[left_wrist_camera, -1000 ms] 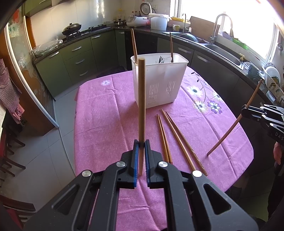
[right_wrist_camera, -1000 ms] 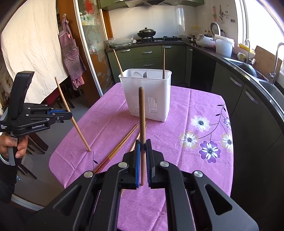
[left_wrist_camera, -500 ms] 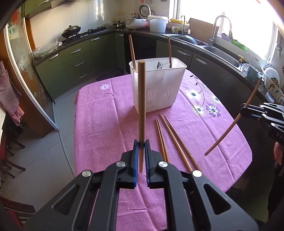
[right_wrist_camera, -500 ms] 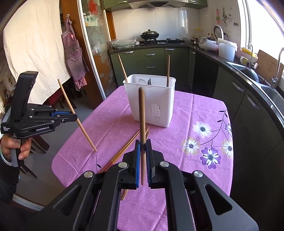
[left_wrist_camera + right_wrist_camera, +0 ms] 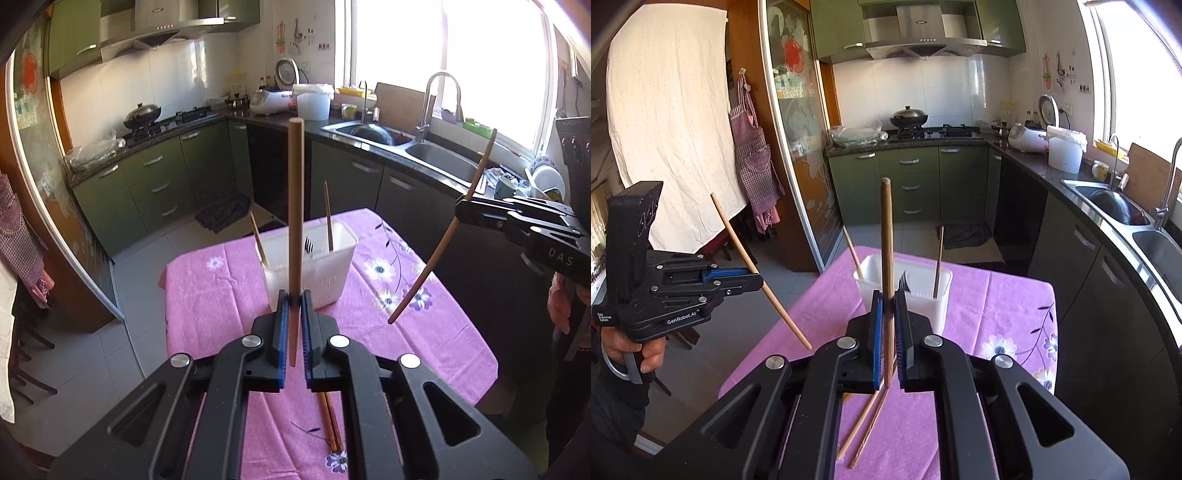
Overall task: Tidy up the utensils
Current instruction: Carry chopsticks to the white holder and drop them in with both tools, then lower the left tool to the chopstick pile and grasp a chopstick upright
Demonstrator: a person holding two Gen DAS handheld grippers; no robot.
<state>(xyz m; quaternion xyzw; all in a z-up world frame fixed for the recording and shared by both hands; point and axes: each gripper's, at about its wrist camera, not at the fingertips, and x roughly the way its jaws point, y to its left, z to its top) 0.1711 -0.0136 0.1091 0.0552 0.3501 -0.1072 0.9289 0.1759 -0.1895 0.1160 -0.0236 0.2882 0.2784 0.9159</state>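
"GenRobot.AI" printed on left gripper (image 5: 753,282), "DAS" on right gripper (image 5: 461,212). Each pinching one wooden chopstick (image 5: 295,206) upright, above pink tablecloth (image 5: 207,295). White utensil basket (image 5: 340,273) ahead, below the tips; loose chopsticks (image 5: 868,417) under the jaws, near table edge.

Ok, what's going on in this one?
A person is tidying chopsticks at a table with a pink cloth, working handheld tongs in each hand. The left tongs are shut on one chopstick, held upright above the table, and the right tongs grip another chopstick the same way. The white holder already has two chopsticks and a fork standing in it. A few loose chopsticks lie on the cloth, not yet put away.
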